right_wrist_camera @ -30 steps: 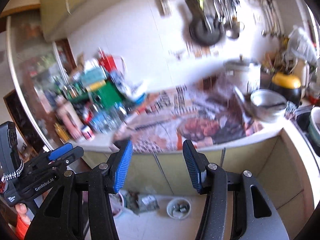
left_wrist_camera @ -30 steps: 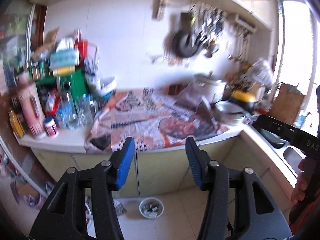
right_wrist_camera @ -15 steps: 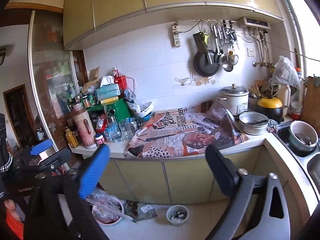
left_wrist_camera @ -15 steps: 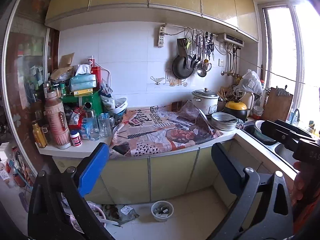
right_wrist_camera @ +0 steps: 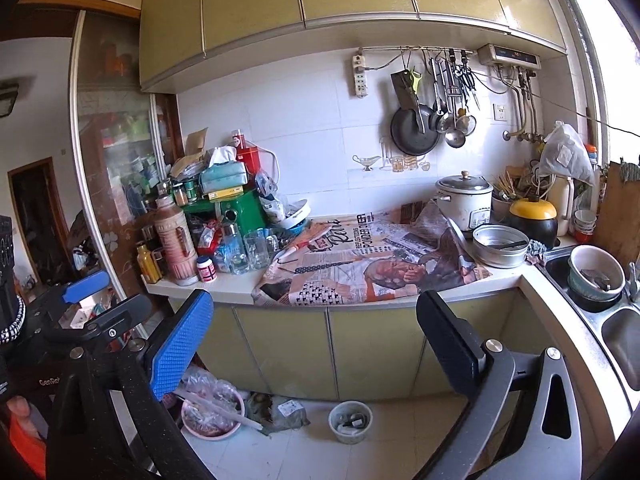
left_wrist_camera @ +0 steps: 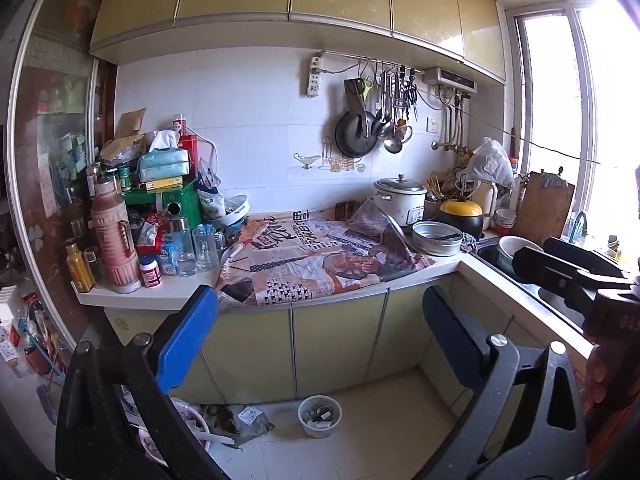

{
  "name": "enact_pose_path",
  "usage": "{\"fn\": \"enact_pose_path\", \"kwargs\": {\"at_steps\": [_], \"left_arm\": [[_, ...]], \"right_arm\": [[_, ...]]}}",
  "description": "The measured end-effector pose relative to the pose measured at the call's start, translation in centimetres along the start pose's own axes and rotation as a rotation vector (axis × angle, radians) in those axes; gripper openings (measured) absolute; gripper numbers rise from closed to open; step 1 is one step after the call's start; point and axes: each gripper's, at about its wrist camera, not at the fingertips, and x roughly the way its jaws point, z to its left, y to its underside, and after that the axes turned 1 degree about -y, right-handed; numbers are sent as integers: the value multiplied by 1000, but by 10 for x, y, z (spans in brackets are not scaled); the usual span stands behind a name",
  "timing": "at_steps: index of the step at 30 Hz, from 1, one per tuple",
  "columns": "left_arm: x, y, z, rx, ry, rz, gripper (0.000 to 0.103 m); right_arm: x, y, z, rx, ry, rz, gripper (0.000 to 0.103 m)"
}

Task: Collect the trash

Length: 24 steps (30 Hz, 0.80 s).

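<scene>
Left wrist view: the left gripper (left_wrist_camera: 320,328) hangs released and empty, its jaws having just spread wide, level with the cabinet doors (left_wrist_camera: 336,344) below the counter (left_wrist_camera: 176,296). The trash lies on the floor (left_wrist_camera: 372,440) beneath it: a crumpled bag (left_wrist_camera: 240,420) against the cabinet foot, a small bucket (left_wrist_camera: 319,416) of scraps just right of it, a pink basin (left_wrist_camera: 196,428) at the lower left, partly hidden by the blue-padded finger (left_wrist_camera: 186,340). On the counter, newspaper (left_wrist_camera: 320,264) covers the middle, bottles and jars (left_wrist_camera: 116,236) crowd the left end, a rice cooker (left_wrist_camera: 400,200) and steel pan (left_wrist_camera: 438,236) stand toward the right end by the sink (left_wrist_camera: 560,300). In the right wrist view, the right gripper (right_wrist_camera: 316,338) is likewise released and empty, jaws just opened, with the bucket (right_wrist_camera: 350,422), bag (right_wrist_camera: 280,412) and basin (right_wrist_camera: 212,416) on the floor below it.
</scene>
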Motion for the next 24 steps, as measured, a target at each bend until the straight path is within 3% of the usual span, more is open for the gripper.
{"fn": "enact_pose_path", "kwargs": {"at_steps": [24], "left_arm": [[4, 4, -19, -23, 19, 16, 102]], "right_arm": [[-8, 2, 2, -14, -7, 25, 101]]}}
